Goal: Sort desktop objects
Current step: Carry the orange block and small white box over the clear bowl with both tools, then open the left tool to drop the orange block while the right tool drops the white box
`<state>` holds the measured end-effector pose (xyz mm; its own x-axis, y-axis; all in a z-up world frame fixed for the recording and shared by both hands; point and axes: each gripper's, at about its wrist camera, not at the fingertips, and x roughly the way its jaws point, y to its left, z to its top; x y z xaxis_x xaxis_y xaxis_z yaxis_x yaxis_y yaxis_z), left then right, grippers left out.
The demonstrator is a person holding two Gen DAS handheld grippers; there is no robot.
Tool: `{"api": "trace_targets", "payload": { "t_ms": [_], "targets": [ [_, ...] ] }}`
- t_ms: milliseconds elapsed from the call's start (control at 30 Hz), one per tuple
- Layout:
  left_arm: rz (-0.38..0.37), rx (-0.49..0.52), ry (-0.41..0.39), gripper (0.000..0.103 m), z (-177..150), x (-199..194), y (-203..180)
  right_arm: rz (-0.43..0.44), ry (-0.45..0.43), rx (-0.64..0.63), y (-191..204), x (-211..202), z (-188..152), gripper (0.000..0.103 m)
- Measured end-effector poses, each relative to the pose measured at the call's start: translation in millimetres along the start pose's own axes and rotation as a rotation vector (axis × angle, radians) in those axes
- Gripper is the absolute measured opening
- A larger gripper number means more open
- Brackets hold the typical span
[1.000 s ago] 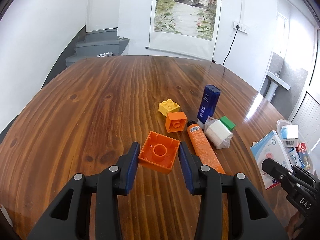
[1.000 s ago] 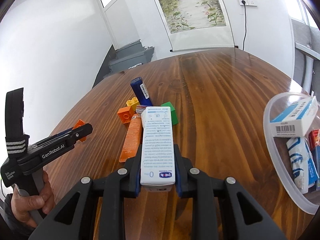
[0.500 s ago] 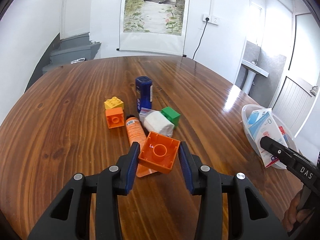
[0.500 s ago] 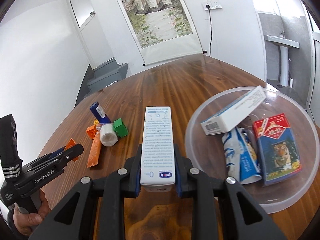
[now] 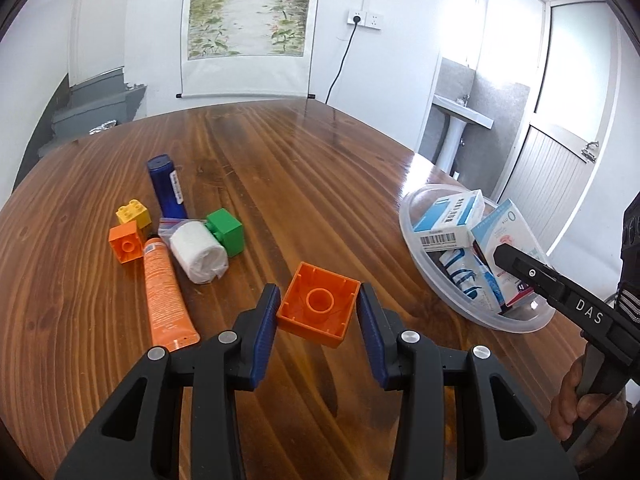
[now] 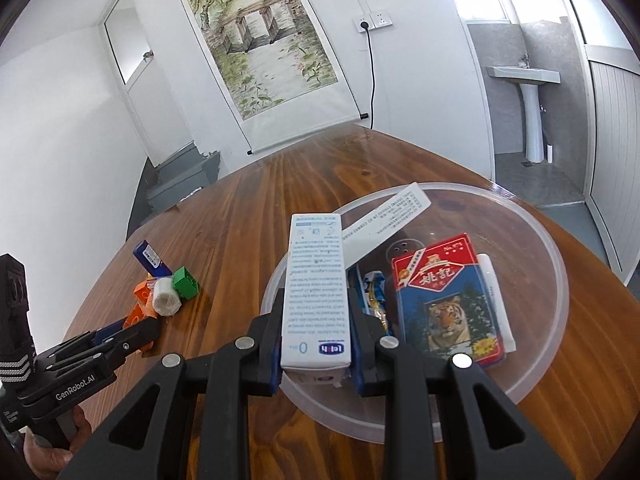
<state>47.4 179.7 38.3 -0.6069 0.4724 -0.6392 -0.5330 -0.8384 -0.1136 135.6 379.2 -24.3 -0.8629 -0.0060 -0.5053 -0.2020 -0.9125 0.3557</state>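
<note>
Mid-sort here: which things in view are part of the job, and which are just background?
In the job: orange brick in left gripper; white box in right gripper; clear bowl; orange tube; blue bottle; green brick.

Background: wall scroll; sink; power socket.

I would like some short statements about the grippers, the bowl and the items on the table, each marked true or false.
1. The right gripper holds a white carton over the clear bowl. True.
2. The left gripper holds a green block. False: it holds an orange block; the green block lies on the table.
3. A red and blue tiger box lies in the bowl. True.
4. The orange tube stands upright. False: it lies flat.
5. The blue bottle is in the bowl. False: it is on the table.
</note>
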Motion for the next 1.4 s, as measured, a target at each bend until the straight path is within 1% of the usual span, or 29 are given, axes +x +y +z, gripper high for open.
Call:
{"api": "trace_targets", "payload": {
  "t_ms": [333,600,800,1000,1033,1067,1133,1400],
  "targets": [
    [-0.142,0.076,0.048,0.043,18,15,-47,-0.049,-0.052,0.048,-30,-12,11,0.028],
    [-0.21,0.118,0.073,0.043,29,31,-81,-0.082,-0.066,0.086,-52,-15,13,0.028],
    [-0.226,0.142,0.083,0.043,31,42,-96,-0.099,-0.078,0.1,-63,-18,18,0.029],
    [-0.236,0.142,0.1,0.043,29,51,-97,-0.122,-0.074,0.099,-69,-11,21,0.029],
    [-0.244,0.137,0.111,0.045,29,52,-96,-0.125,-0.071,0.101,-70,-9,21,0.029],
    [-0.251,0.128,0.12,0.052,29,53,-94,-0.128,-0.068,0.102,-71,-7,22,0.029],
    [-0.255,0.111,0.116,0.06,28,54,-93,-0.136,-0.064,0.1,-72,-4,23,0.029],
    [-0.236,0.134,0.086,0.06,29,45,-91,-0.165,-0.04,0.099,-78,5,29,0.03]
  ]
}}
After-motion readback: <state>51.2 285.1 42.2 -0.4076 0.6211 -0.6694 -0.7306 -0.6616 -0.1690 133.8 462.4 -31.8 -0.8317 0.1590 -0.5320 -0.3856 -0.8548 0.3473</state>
